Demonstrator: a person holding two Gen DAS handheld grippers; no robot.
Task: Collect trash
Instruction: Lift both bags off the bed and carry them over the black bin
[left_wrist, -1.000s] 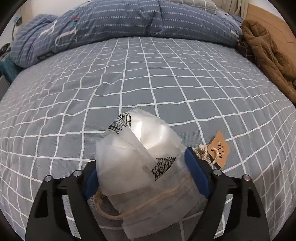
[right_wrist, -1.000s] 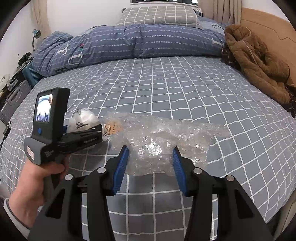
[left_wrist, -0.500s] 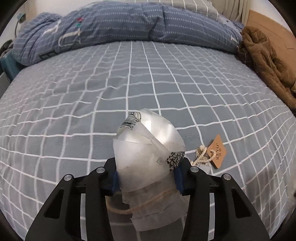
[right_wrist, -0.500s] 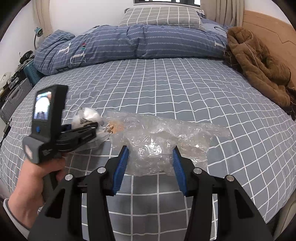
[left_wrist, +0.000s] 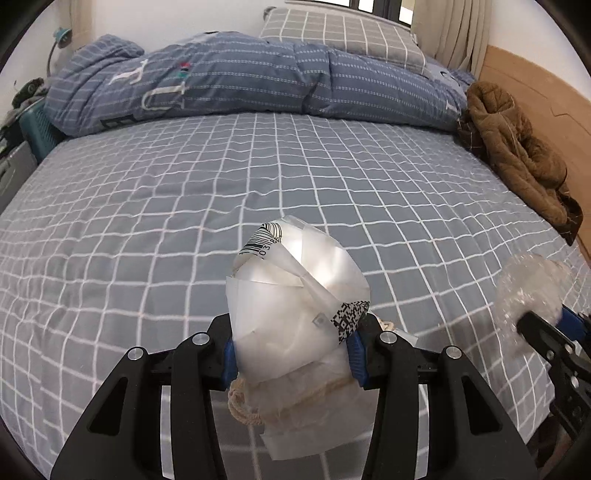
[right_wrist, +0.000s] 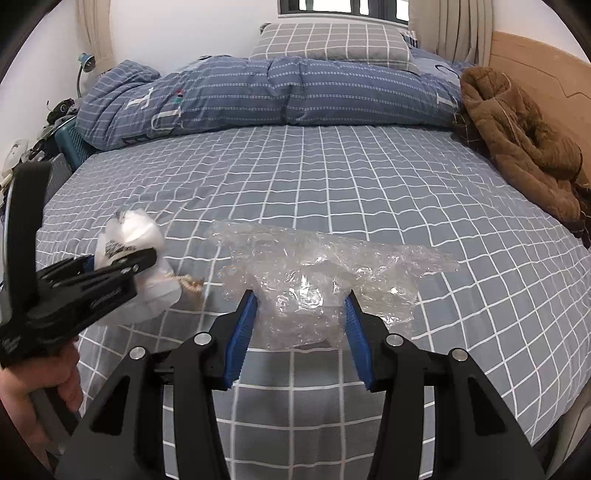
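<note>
While we look along the left gripper (left_wrist: 291, 354), we see its jaws clenched on a crumpled white plastic bag (left_wrist: 295, 314), with the blue pads pressing into both sides. That bag carries a barcode (left_wrist: 264, 240) near its top and a square code patch (left_wrist: 349, 317) by the right pad, and a beige drawstring cord (left_wrist: 243, 406) loops out below the left pad. From the right wrist view the same bag (right_wrist: 129, 240) sits in the left gripper (right_wrist: 122, 258) above the bed, clear of the sheet, and a hand (right_wrist: 40, 387) grips the handle at the lower left edge.

We find the right gripper (right_wrist: 299, 325) clamped on a wad of clear bubble wrap (right_wrist: 314, 280); the wrap bulges between the blue pads and spreads out to the right over the grey checked sheet (right_wrist: 332, 177). Whether its far edge rests on the sheet or hangs just above it, we cannot tell.

At the far end of the bed lie a rolled blue duvet (right_wrist: 277, 96) and a grey checked pillow (right_wrist: 332, 44). Against the wooden headboard (right_wrist: 554, 81) on the right sits a brown fleece jacket (right_wrist: 524, 147).
</note>
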